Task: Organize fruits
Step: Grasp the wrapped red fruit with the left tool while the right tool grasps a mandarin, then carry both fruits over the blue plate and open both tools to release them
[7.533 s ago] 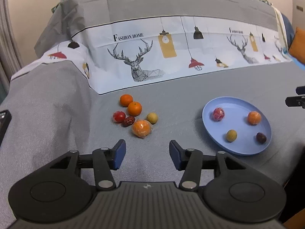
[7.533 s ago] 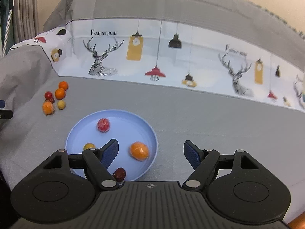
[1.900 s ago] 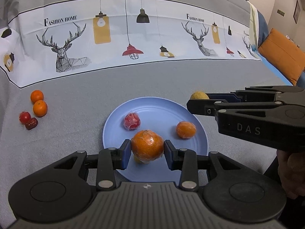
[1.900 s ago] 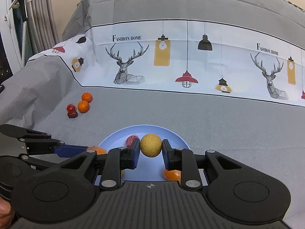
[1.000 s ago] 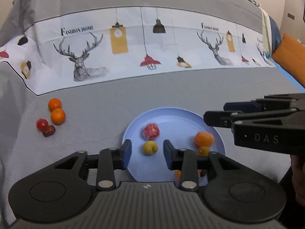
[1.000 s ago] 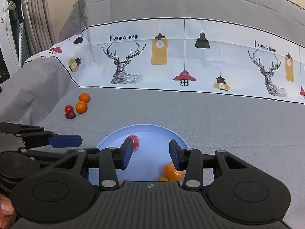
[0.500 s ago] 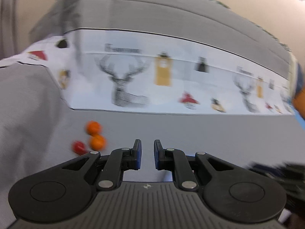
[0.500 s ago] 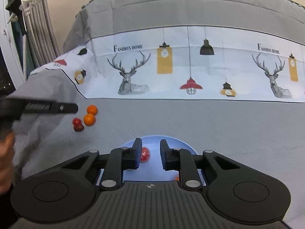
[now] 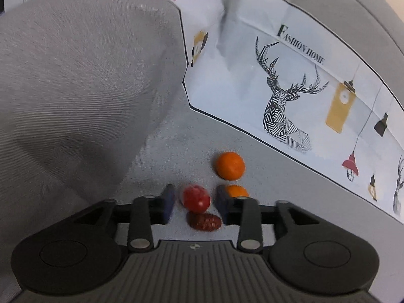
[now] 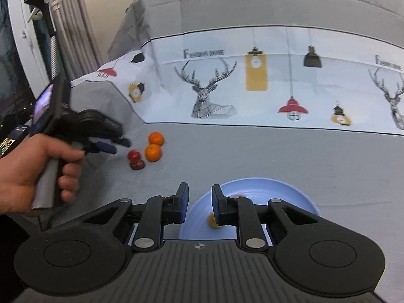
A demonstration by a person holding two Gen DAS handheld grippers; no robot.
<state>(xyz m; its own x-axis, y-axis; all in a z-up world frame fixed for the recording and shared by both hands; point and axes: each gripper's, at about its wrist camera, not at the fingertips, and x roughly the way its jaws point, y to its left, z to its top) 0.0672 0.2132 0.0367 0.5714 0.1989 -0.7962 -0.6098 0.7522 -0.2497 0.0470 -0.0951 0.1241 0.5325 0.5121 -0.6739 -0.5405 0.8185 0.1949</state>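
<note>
My left gripper [image 9: 195, 207] is open, its fingers on either side of a red round fruit [image 9: 196, 199] on the grey cloth, not gripping it. A dark red date [image 9: 204, 222] lies just below it. Two oranges sit beside: one [image 9: 230, 165] farther off, one [image 9: 236, 191] partly behind the right finger. In the right wrist view the left gripper [image 10: 111, 146] hovers by the same fruits [image 10: 152, 152]. My right gripper [image 10: 197, 203] is open a little and empty, above the left rim of the blue plate [image 10: 290, 192], which holds fruit, mostly hidden.
A raised grey cushion [image 9: 75, 88] rises to the left of the loose fruits. The white deer-print cloth [image 10: 252, 88] runs along the back. A curtain and a window frame [image 10: 38, 38] stand at the far left.
My left gripper has moved left from the plate to the loose fruits and opened around the red fruit. My right gripper has drawn back a little and stays nearly closed and empty.
</note>
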